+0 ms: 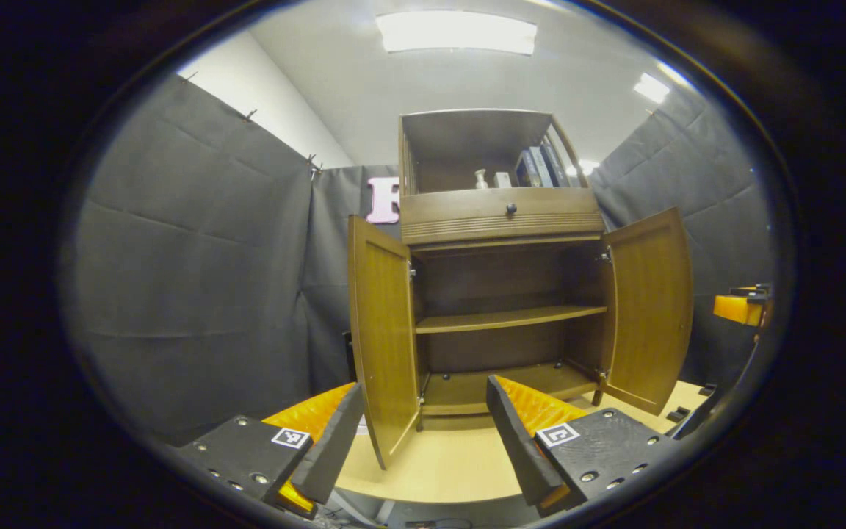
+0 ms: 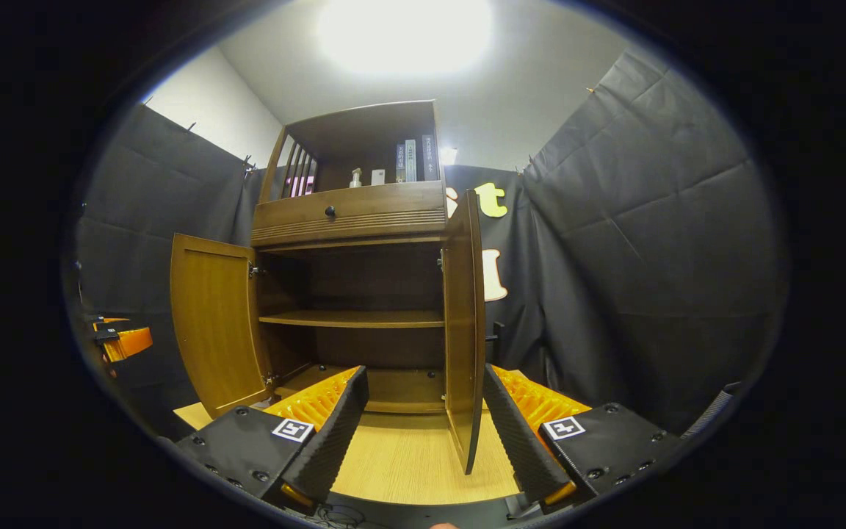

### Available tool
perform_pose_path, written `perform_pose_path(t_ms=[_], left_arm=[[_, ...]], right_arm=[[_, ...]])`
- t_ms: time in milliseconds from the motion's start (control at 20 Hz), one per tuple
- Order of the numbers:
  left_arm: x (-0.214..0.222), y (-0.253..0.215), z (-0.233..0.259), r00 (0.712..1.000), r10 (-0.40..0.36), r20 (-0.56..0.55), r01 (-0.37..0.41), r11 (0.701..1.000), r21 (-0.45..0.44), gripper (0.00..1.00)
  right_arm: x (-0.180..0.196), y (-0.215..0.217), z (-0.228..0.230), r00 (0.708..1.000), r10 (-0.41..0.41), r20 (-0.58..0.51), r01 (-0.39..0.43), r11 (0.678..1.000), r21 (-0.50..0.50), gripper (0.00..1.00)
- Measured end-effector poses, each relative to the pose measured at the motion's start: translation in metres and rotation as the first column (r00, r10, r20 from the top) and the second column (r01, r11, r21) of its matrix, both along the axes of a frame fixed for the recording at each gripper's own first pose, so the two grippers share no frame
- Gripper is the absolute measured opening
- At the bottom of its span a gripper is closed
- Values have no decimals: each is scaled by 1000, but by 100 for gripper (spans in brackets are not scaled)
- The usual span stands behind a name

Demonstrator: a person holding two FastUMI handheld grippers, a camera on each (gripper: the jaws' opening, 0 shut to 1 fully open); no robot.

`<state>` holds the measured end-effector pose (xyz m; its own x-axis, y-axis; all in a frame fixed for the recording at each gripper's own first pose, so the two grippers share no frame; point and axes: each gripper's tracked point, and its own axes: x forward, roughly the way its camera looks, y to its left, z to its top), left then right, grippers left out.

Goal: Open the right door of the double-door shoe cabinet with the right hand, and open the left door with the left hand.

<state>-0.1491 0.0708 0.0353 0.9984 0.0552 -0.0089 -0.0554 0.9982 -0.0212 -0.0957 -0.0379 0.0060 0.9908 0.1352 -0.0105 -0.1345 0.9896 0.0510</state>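
The brown wooden shoe cabinet (image 1: 500, 220) stands on a light table with both lower doors swung open, baring its inner shelf (image 1: 511, 318). In the left gripper view the left door (image 1: 382, 345) points edge-on toward me. Its lower corner sits between the wide-apart fingers of my left gripper (image 1: 423, 441), touching neither. The right door (image 1: 651, 308) stands open beyond. In the right gripper view the right door (image 2: 463, 330) is likewise edge-on between the spread fingers of my right gripper (image 2: 423, 433), apart from both. The left door (image 2: 214, 323) hangs open at the left.
Above the doors are a drawer with a dark knob (image 1: 511, 209) and an open top shelf with books (image 1: 540, 165) and a small bottle (image 1: 479, 178). Light wooden tabletop (image 2: 408, 463) lies before the cabinet. Black cloth walls close in on both sides. The other gripper (image 1: 742, 307) (image 2: 118, 338) shows at each view's edge.
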Motion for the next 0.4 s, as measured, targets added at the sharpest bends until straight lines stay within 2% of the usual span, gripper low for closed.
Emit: perform_pose_path(t_ms=[400], left_arm=[[1, -1, 3, 1000, -9, 10, 9, 1000, 6, 96]], right_arm=[[2, 0, 1, 1000, -2, 4, 2, 1000, -2, 98]])
